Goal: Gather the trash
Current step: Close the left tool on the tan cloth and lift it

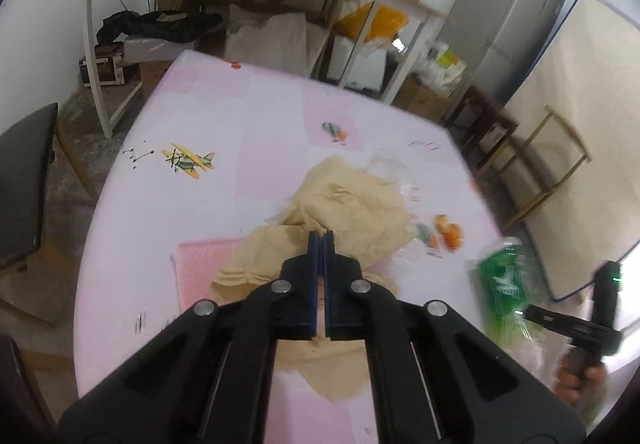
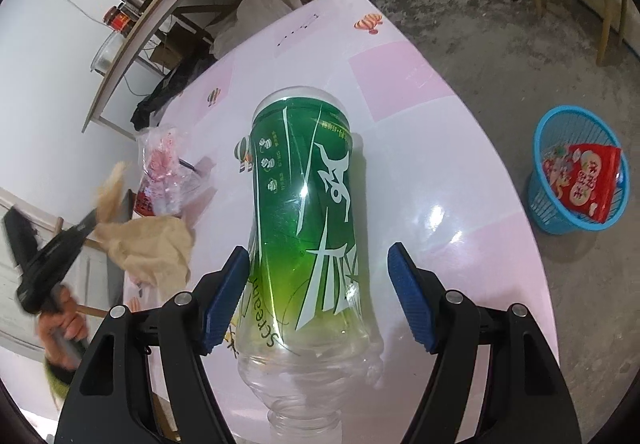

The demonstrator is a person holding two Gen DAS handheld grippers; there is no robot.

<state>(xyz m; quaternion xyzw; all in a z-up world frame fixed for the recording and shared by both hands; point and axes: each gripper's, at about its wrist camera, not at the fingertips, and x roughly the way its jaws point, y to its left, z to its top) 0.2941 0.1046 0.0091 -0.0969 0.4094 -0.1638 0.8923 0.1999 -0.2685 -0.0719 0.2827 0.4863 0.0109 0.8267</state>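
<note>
Only the right wrist view shows the blue basket (floor, holding a red packet)

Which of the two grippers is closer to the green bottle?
The right gripper: its open fingers straddle the green bottle. The left gripper is off to the side, shut on the tan paper.

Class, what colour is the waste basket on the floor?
Blue basket; right wrist view shows it best.

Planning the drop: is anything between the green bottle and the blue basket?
Nothing visible. The bottle sits between the open fingers of the right hand-held gripper over the table; the basket stands on bare floor to its right, beyond the table edge, with a red packet inside.
</note>
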